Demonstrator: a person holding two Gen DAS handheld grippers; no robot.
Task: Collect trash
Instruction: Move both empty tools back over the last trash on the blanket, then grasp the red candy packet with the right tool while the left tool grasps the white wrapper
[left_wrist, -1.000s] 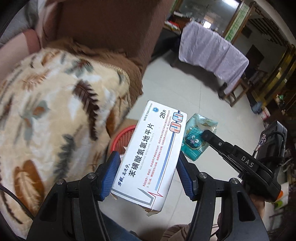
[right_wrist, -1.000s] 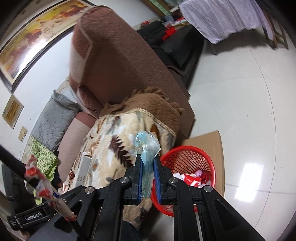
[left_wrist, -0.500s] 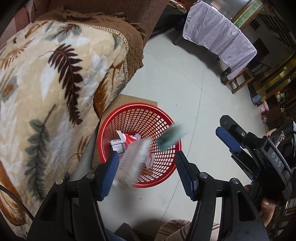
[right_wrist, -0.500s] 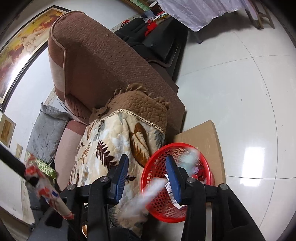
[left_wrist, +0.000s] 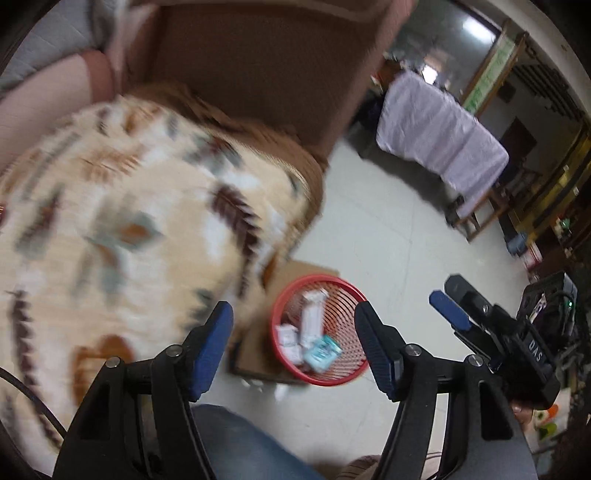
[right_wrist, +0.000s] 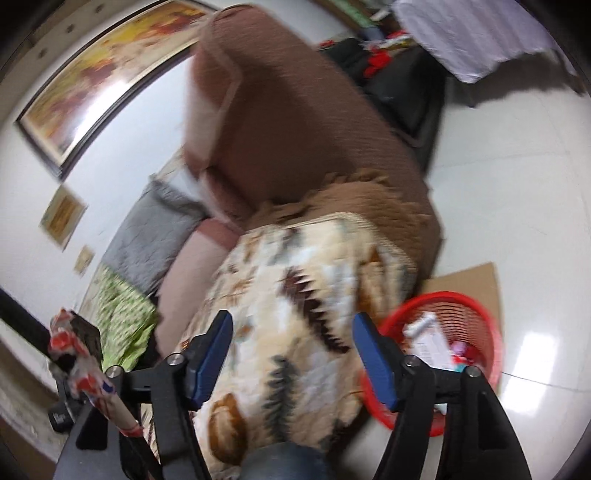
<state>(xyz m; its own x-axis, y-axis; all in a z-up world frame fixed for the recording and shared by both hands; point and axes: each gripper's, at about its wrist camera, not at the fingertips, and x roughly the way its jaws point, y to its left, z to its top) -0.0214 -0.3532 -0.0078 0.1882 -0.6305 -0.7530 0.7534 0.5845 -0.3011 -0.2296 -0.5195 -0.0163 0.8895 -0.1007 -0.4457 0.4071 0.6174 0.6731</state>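
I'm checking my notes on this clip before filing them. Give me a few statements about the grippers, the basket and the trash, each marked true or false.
1. The left gripper is open and holds nothing. True.
2. The right gripper is clamped on a teal packet. False: it is open and empty; the teal packet lies in the red basket.
3. The red basket stands on the floor beside the blanket. True.
4. The basket is empty. False: a white box and other trash lie inside.
5. The basket rests partly on cardboard. True.
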